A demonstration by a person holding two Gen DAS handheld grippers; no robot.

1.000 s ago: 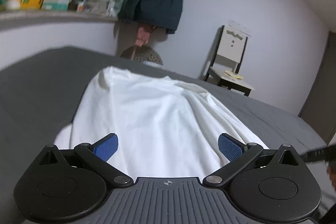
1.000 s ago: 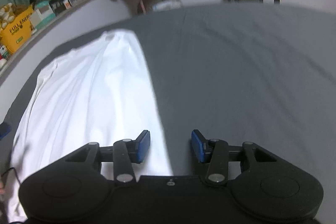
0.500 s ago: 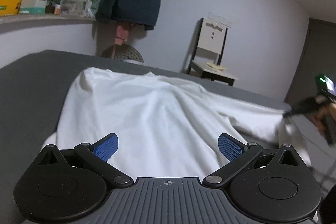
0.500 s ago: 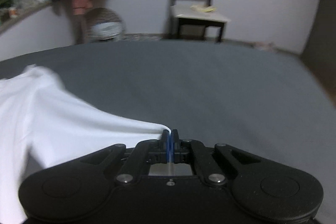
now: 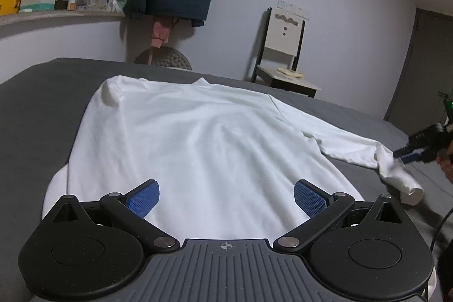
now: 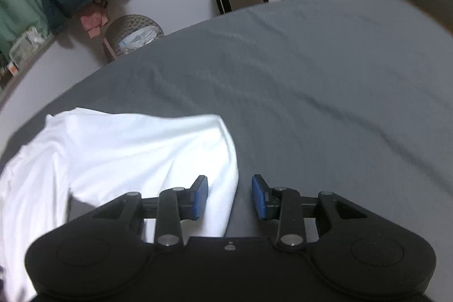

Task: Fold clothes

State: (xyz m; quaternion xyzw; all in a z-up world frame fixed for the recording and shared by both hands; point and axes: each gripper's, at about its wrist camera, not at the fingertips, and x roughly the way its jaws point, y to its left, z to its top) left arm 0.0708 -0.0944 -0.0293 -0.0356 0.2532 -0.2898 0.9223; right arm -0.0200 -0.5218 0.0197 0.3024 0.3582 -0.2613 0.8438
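Grey bedsheet (image 5: 42, 92) bears a white long-sleeved cotton shirt (image 5: 198, 137) spread flat, unfolded, right sleeve (image 5: 348, 143) outstretched; left gripper (image 5: 226, 198) gapes wide, right gripper (image 6: 230, 197) stands parted, both empty.

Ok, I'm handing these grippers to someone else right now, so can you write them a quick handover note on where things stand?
Left claw: open, empty, hovering over the hem of the white long-sleeved shirt.
Right claw: open, empty, right at the end of the shirt's sleeve.
The shirt lies flat on the grey bed sheet, that sleeve stretched out to the side.
Done: shirt and one sleeve spread out.
Left: the other sleeve's state isn't clear; no folds made yet.
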